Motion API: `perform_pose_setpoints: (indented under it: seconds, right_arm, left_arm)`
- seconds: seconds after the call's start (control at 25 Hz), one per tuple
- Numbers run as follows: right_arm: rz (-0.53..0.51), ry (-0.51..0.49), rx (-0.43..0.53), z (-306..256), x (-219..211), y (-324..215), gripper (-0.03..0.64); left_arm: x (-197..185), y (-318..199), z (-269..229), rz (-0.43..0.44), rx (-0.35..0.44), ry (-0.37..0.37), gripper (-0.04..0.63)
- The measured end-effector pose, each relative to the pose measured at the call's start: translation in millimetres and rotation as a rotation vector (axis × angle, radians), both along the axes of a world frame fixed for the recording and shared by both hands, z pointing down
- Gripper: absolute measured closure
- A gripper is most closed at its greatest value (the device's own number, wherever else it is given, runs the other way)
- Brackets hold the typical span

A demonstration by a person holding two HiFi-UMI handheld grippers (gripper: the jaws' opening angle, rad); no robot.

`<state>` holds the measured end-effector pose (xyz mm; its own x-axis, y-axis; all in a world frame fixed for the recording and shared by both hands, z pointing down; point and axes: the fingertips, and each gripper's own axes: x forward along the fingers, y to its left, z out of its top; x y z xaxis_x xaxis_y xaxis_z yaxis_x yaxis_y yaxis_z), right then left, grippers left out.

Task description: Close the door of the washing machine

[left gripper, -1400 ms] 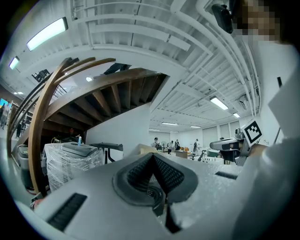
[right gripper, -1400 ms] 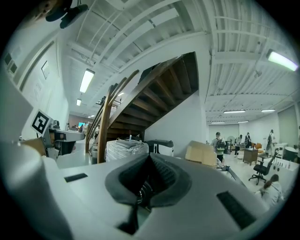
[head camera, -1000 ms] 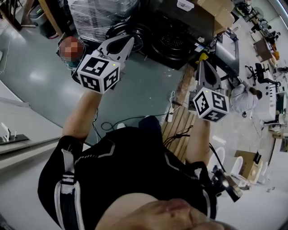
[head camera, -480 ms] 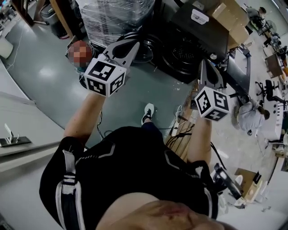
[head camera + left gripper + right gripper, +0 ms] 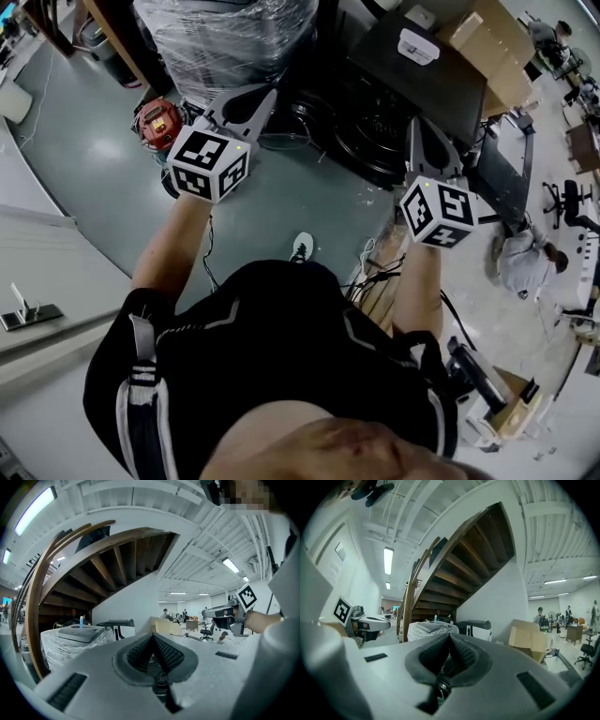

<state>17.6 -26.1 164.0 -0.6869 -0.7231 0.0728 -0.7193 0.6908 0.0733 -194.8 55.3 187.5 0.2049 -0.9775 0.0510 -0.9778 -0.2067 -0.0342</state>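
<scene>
Grey floor [image 5: 80, 164] bears a wrapped load [image 5: 225, 42], a red canister [image 5: 157, 122], a black washing machine [image 5: 422, 89]

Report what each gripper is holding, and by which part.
Nothing is held. The left gripper and the right gripper both have their jaws shut together with nothing between them, out in open air.

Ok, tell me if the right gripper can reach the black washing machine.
Probably not yet: the right gripper, shut and empty, points at the black washing machine across the floor. Nothing blocks the way; a step closer should do.
</scene>
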Motion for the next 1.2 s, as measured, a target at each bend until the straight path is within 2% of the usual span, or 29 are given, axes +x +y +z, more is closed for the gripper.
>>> perform_pose_setpoints:
  seconds: [0.28, 0.44, 0.6, 0.72, 0.88, 1.08, 1.2]
  right_arm:
    - [-0.012, -0.017, -0.006, 0, 13, -76, 0.612]
    - [-0.025, -0.023, -0.005, 0, 18, -107, 0.612]
    - [-0.040, -0.032, -0.006, 4, 13, -123, 0.612]
    - [-0.038, -0.023, -0.013, 14, 5, -129, 0.612]
    - [-0.023, -0.003, -0.029, 27, -12, -139, 0.612]
    - [0.081, -0.038, -0.012, 29, -33, -159, 0.612]
    - [0.099, -0.008, -0.042, 45, -64, -167, 0.612]
  left_arm:
    - [7, -75, 4, -0.025, -0.021, 0.028, 0.592]
    - [12, -105, 2, -0.029, -0.009, -0.018, 0.592]
    - [10, -122, 2, -0.034, -0.012, -0.035, 0.592]
    - [5, -132, 8, -0.003, -0.027, -0.051, 0.592]
    - [-12, -152, 15, 0.059, -0.034, -0.034, 0.592]
    - [-42, -180, 31, 0.144, -0.046, -0.062, 0.592]
    - [-71, -194, 45, 0.198, -0.059, -0.084, 0.592]
